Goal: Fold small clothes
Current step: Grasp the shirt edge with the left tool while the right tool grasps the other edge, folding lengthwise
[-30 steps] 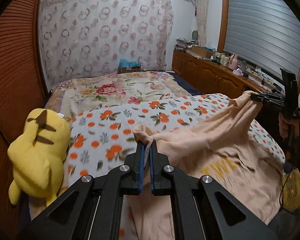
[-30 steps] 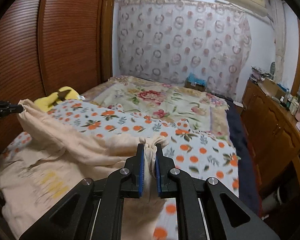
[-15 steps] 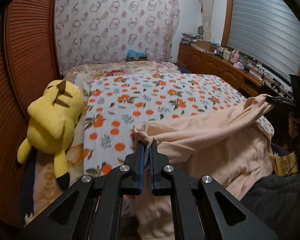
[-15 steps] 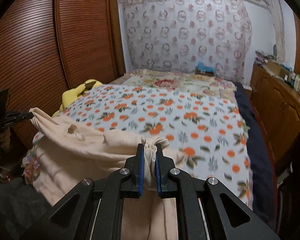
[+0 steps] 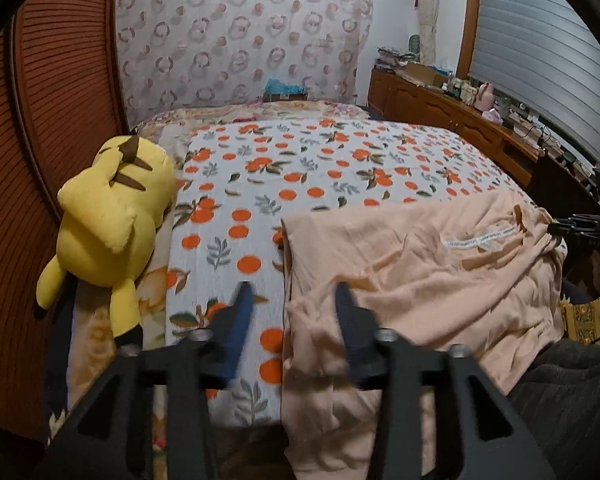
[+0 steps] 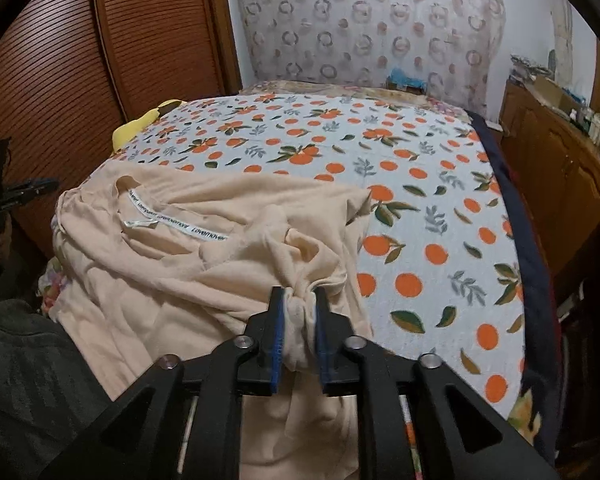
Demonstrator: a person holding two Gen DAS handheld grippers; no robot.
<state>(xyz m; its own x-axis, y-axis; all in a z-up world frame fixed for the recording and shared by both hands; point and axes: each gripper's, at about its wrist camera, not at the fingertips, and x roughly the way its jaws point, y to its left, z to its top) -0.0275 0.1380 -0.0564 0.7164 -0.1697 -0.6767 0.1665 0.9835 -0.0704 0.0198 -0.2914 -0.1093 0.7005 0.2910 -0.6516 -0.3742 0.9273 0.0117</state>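
while my left gripper point(image 5: 290, 300) jaws spread wide, right gripper point(image 6: 298, 300) loosening around bunched soft peach shirt point(image 6: 204, 276) fabric

Neck tape point(image 6: 188, 227) of shirt point(image 6: 172, 280) — reads "Lovemove".

1. Left tool point(image 5: 290, 300) points down-forward, its jaws have just been opening and now stand wide apart, pads touching nothing.
2. Right tool point(image 6: 298, 304) is angled down too, jaws just been easing open a bit, but a bunched wad of cloth still sits pinched between the blue pads.
3. From the right wrist view, the left tool shows at about 9 o'clock.
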